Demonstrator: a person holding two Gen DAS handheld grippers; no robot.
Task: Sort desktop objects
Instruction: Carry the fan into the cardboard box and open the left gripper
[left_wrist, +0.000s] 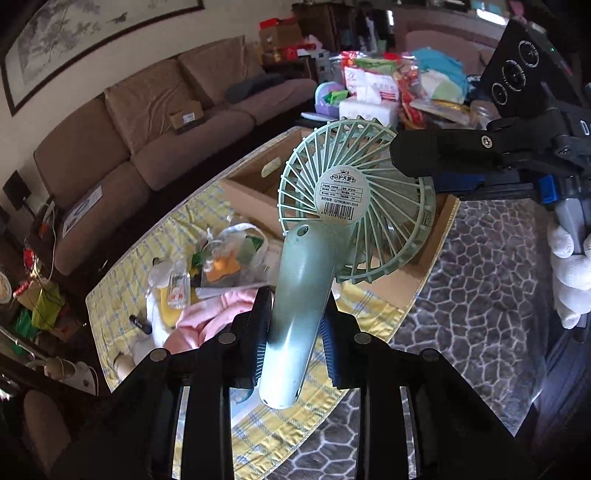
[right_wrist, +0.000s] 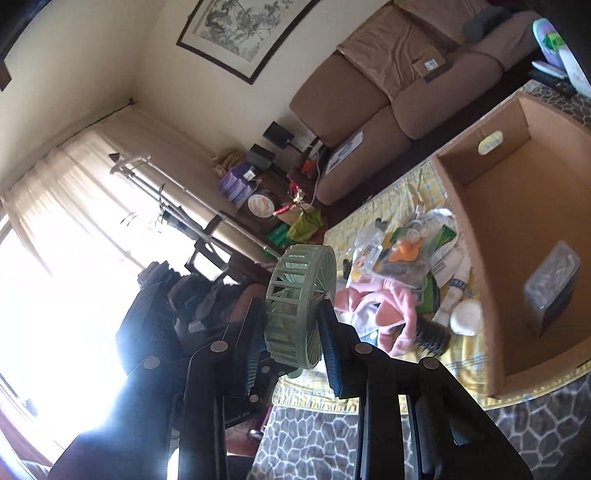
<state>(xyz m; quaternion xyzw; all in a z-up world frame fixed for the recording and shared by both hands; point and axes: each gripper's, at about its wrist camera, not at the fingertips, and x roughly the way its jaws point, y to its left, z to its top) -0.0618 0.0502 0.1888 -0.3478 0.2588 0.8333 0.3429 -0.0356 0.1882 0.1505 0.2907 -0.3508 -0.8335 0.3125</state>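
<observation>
Left wrist view. The left gripper is clamped on the handle of a pale green handheld fan, its ribbed pads pressing both sides of the handle. The fan is held in the air above the counter, which is covered by a yellow checked cloth. The right gripper enters from the right and pinches the fan's round cage at its upper right rim; a white-gloved hand carries it. Behind the fan stands an open cardboard box at the far end of the cloth. A heap of unsorted items remains near the middle of the cloth: a pink garment, a clear plastic bag of small things, and a small dark tube beside them.

Right wrist view. The right gripper grips the fan cage edge-on, one pad on each face. The cardboard box holds only a dark wrapped packet; an oval label sits on its inner wall. On the cloth beside the box lie the pink garment, a hairbrush, a white tube and a round white pad.

Judged progress: early. One item is boxed, the fan is in transit, and most of the heap is left.
</observation>
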